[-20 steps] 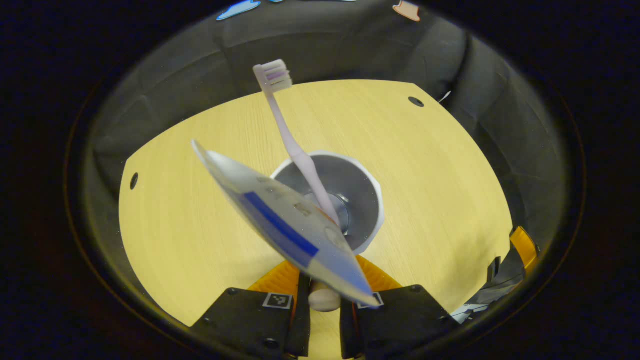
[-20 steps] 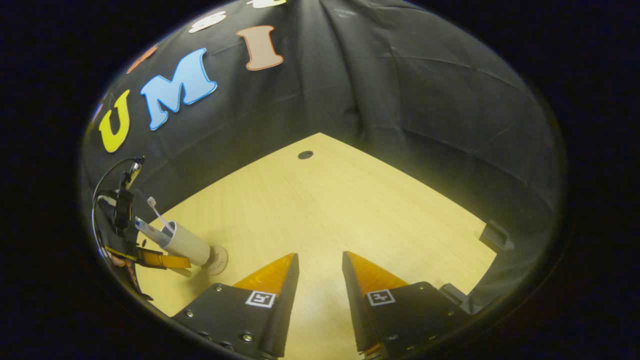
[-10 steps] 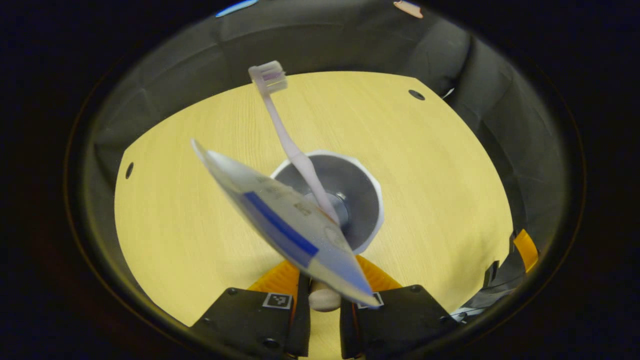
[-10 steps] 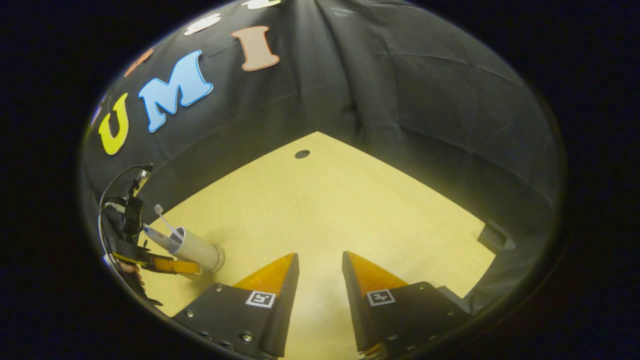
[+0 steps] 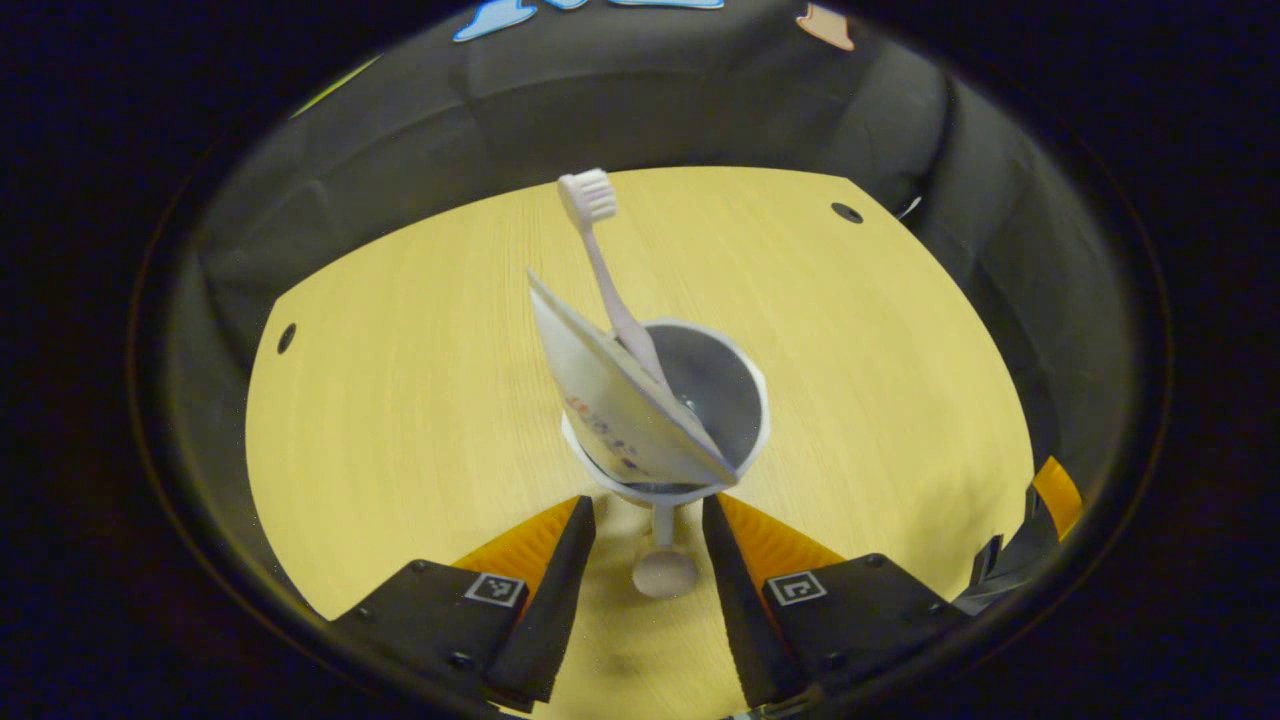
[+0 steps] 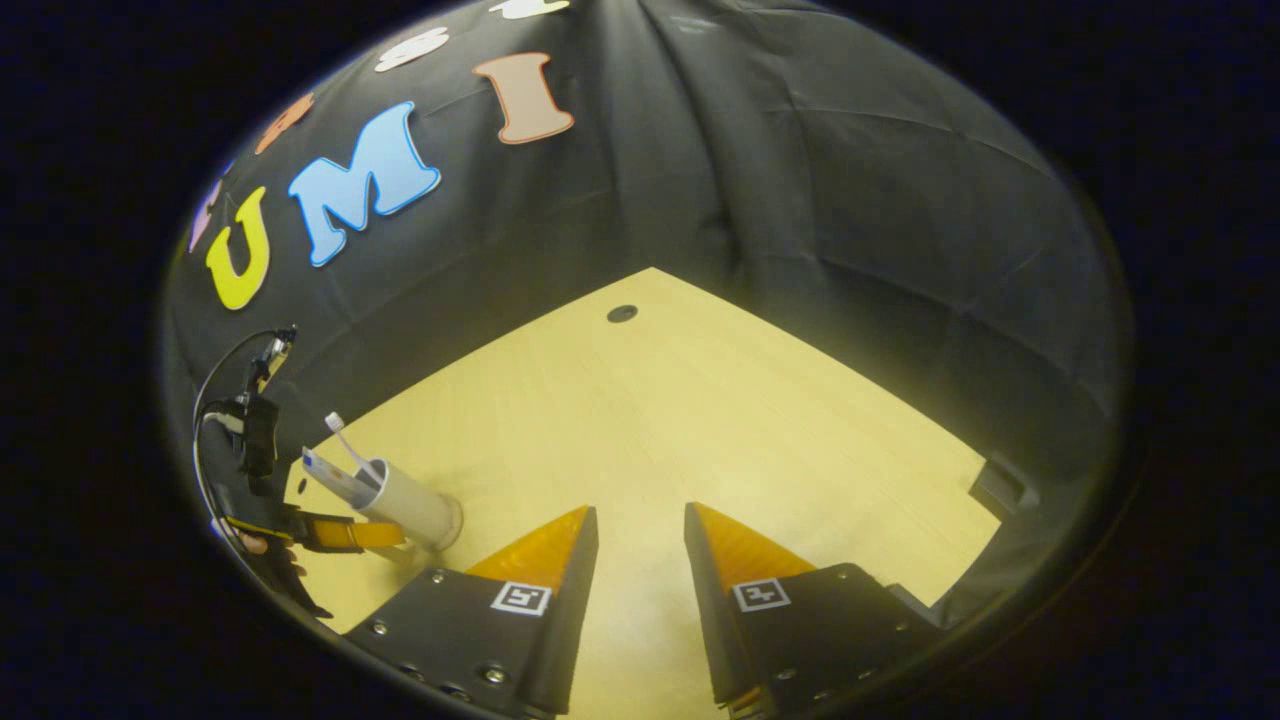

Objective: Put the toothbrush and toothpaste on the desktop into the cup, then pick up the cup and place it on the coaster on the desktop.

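A pale cup (image 5: 715, 400) stands upright on the wooden desktop (image 5: 400, 420) with a toothbrush (image 5: 605, 270) and a toothpaste tube (image 5: 610, 400) leaning in it. My left gripper (image 5: 650, 512) is open, its fingertips just short of the cup's near side, and a small round knob (image 5: 663, 572) lies between the fingers. In the right gripper view the cup (image 6: 410, 500) rests on a round coaster (image 6: 456, 520), with the left gripper (image 6: 340, 533) beside its base. My right gripper (image 6: 640, 520) hangs open over bare desktop, holding nothing.
Black cloth walls close in the desktop on the far sides. Cable holes (image 5: 846, 212) (image 5: 286, 338) (image 6: 622, 313) sit near the desktop's edges. The right gripper (image 5: 1040, 505) shows at the right rim of the left gripper view. A hand (image 6: 250, 545) holds the left gripper.
The left gripper has opened, let go of the cup and drawn back a little. The cup came down onto the coaster, and tube and brush now stand steeper. The right gripper barely moved.
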Motion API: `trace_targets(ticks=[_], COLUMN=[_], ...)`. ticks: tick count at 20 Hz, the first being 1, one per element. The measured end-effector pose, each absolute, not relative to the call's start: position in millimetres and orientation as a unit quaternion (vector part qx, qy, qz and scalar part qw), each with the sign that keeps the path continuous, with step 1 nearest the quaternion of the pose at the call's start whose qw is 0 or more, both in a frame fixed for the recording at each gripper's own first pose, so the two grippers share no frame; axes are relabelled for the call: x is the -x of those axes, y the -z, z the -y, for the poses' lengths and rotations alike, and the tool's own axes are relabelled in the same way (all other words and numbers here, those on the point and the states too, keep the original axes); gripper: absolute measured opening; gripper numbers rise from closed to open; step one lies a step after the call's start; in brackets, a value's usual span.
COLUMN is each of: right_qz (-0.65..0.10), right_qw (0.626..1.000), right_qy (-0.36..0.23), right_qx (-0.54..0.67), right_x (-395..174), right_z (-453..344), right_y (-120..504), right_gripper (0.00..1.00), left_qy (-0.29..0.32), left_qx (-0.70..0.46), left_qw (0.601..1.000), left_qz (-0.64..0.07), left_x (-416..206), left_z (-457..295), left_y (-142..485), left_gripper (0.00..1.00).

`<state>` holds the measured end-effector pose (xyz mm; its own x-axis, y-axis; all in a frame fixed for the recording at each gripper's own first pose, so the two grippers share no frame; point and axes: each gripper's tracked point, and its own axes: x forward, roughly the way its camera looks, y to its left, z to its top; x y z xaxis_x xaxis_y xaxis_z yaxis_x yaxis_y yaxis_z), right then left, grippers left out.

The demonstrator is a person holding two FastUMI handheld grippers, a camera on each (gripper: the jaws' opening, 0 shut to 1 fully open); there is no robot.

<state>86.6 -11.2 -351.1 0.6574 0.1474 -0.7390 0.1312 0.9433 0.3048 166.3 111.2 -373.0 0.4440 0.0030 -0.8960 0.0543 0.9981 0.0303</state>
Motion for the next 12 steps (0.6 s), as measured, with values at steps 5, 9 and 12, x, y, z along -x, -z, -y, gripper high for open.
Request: trace_targets(ticks=[5,9,12], right_qz=[-0.394,-0.342,-0.295], right_qw=[0.902,0.921,0.932], right_qy=[-0.055,-0.114,-0.156], right_qx=[-0.167,-0.149,-0.139], right_x=[-103.3,-120.4,-127.4], right_z=[-28.6,-71.6,-103.8], right_y=[327.8,275.8,226.8], right_gripper=[0.51,0.51,0.51], left_qy=[0.030,0.032,0.016], left_qx=[-0.033,-0.030,-0.034], left_qw=[0.879,0.923,0.955], left_qz=[-0.475,-0.382,-0.293], left_x=[-155.0,-142.1,-137.1], left_z=[-129.5,-148.2,-171.0], left_y=[308.6,229.8,160.5], left_gripper=[0.69,0.68,0.73])
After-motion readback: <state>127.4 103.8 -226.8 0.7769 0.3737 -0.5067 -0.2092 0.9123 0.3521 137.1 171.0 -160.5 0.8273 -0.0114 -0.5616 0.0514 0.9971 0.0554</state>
